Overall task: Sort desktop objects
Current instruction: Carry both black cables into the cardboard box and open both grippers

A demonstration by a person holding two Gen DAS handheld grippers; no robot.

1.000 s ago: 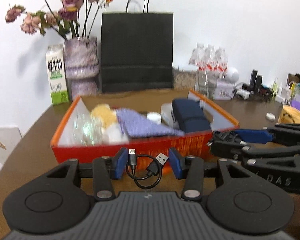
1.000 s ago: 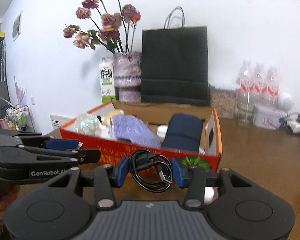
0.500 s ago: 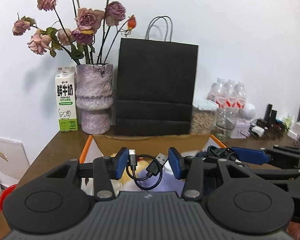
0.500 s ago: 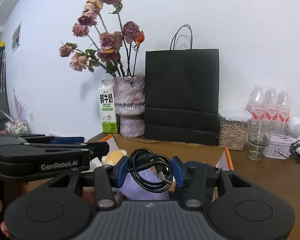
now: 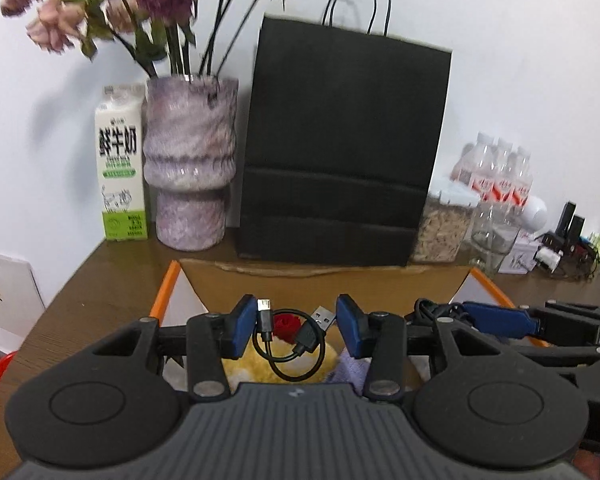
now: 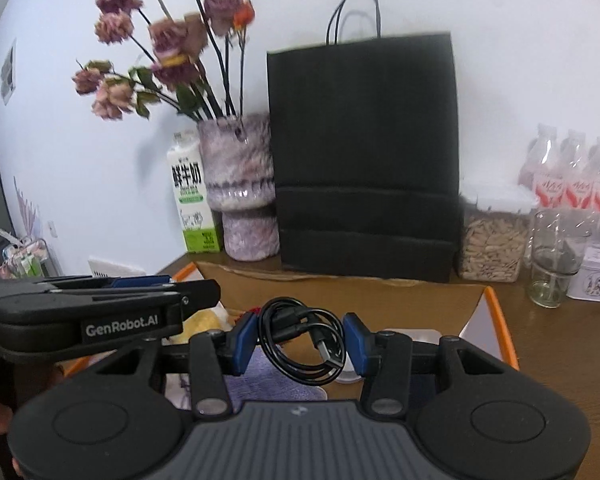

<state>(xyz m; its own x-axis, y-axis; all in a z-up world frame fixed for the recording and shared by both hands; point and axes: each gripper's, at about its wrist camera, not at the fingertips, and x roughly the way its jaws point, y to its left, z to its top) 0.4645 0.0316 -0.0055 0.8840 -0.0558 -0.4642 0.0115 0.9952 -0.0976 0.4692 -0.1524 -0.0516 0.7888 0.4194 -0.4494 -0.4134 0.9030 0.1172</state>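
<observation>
Hovering over the orange-rimmed box (image 5: 162,304) on the desk (image 5: 100,280), the left gripper (image 5: 296,330), jaws closing, pinches a short coiled cable (image 5: 296,354), while at three o'clock the right gripper (image 6: 300,344) clamps a thicker coil (image 6: 302,346); both should spread only above the box's bare floor.

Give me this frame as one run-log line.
left tool: closing on short black cable | right tool: holds coiled cable | both above orange box

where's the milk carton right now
The milk carton stands at the back left of the table in both wrist views, against the wall, just left of the purple vase.
</observation>
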